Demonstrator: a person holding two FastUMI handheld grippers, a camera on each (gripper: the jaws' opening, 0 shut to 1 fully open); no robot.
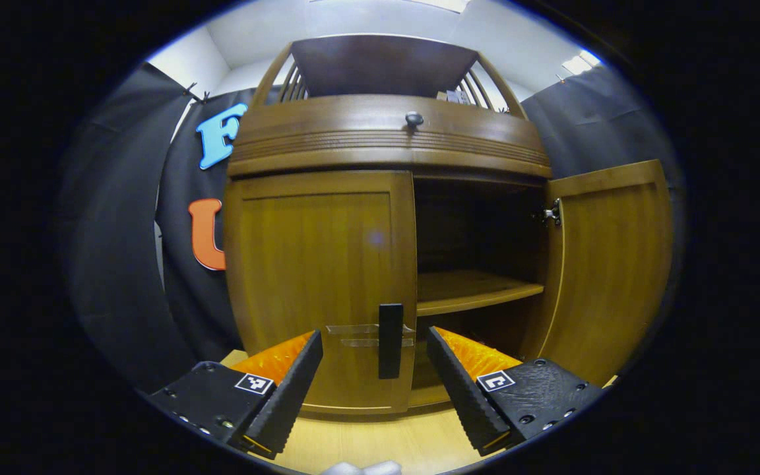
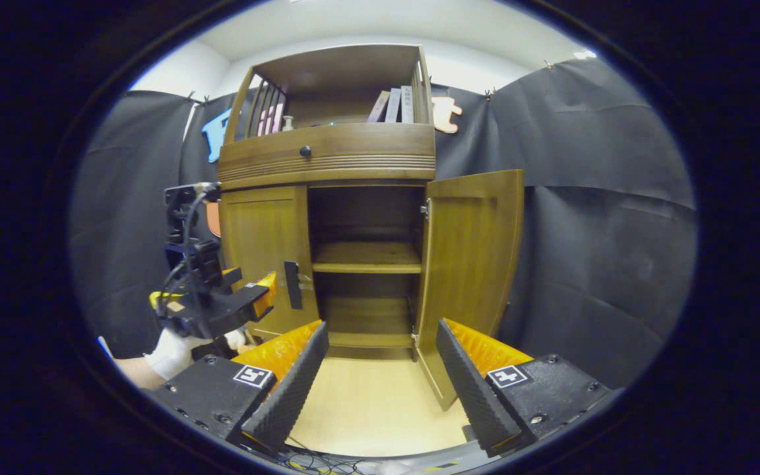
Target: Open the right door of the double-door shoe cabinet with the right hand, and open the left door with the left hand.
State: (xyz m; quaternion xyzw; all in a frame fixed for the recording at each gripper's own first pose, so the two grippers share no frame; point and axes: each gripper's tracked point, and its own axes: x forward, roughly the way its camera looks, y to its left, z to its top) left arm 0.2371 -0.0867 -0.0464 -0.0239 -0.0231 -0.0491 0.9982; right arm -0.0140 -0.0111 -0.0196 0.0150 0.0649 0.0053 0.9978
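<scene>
The wooden shoe cabinet (image 1: 386, 138) fills the left gripper view. Its left door (image 1: 317, 277) is closed, with a dark vertical handle (image 1: 390, 340) near its right edge. Its right door (image 1: 607, 264) stands swung out, baring the inner shelf (image 1: 472, 290). My left gripper (image 1: 375, 343) is open, its fingers on either side of the handle without touching it. In the right gripper view the right door (image 2: 469, 264) hangs open and my right gripper (image 2: 380, 330) is open and empty, back from the cabinet. The left gripper (image 2: 261, 293) shows there too, close to the handle (image 2: 292, 285), held by a gloved hand (image 2: 172, 353).
A drawer with a round knob (image 1: 413, 119) runs above the doors, and books (image 2: 393, 104) stand on the top shelf. Black cloth walls surround the cabinet. Light wooden floor (image 2: 373, 396) lies in front. The open right door juts out toward my right gripper.
</scene>
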